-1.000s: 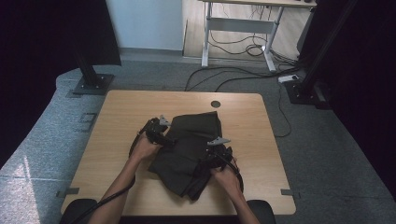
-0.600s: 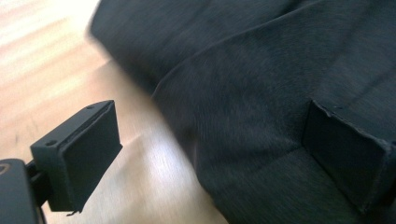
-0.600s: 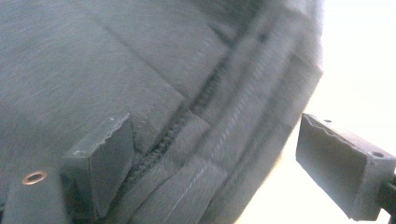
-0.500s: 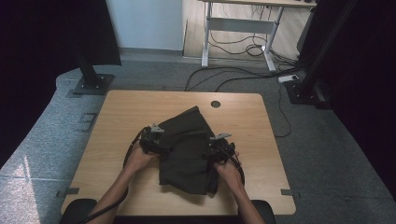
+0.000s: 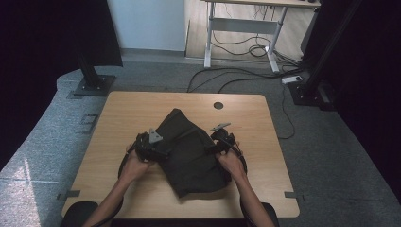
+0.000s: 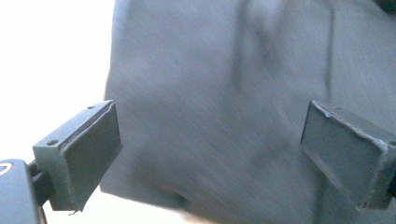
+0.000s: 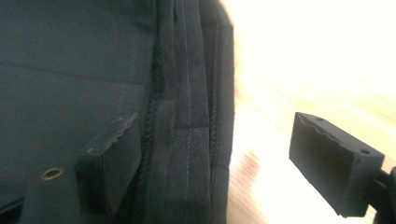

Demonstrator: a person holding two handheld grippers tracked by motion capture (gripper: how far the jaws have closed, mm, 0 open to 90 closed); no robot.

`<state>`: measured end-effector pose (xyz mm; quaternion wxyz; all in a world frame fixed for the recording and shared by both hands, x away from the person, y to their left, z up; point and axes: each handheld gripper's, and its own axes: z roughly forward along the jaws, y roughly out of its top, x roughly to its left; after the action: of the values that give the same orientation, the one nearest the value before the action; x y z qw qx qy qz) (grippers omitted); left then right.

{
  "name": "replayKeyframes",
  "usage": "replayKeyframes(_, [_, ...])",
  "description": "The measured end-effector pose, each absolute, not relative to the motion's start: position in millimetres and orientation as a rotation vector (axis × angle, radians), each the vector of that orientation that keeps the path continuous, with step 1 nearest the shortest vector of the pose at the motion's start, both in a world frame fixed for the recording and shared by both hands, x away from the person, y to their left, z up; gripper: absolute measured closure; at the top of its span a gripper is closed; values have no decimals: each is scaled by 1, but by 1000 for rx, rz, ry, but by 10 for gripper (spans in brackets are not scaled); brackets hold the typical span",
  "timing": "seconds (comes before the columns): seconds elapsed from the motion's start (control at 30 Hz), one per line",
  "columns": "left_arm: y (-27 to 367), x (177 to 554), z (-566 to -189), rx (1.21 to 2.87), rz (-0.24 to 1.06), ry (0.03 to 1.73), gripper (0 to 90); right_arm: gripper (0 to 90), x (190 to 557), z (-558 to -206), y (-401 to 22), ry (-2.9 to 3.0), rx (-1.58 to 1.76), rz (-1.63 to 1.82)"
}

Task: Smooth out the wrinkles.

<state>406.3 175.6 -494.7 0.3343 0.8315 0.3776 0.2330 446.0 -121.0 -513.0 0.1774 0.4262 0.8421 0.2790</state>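
We hold the left gripper (image 5: 158,147) and right gripper (image 5: 218,142), jaws spread, the right's just closing a little, at the left and right edges of the dark garment (image 5: 189,151) on the table (image 5: 123,113).

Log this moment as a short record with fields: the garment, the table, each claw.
garment: dark folded cloth, stitched seams along one edge, lying mid-table
table: light wood top with a round hole near the far edge
left claw: jaws apart over the cloth's left edge, gripping nothing
right claw: jaws apart and just been closing, straddling the seamed edge, not clamped
hands: one on each side of the cloth
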Motion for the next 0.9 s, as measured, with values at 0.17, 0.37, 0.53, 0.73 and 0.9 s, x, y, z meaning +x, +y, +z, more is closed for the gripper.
replayKeyframes(0.17, [182, 452, -474, 2153, 674, 1010, 50, 141, 419, -481, -126, 2353, 1159, 853])
replayKeyframes(0.37, [166, 500, -483, 2239, 674, 982, 44, 133, 371, -460, -129, 2358, 1102, 878])
replayKeyframes(0.53, [157, 510, -512, 2384, 738, 991, 52, 129, 341, -469, -129, 2373, 1135, 915])
replayKeyframes(0.73, [180, 503, -527, 2278, 657, 1128, 78, 115, 340, -514, -120, 2424, 1185, 790])
replayKeyframes(0.9, [205, 484, -530, 2207, 606, 1196, 91, 89, 360, -531, -125, 2372, 1233, 757])
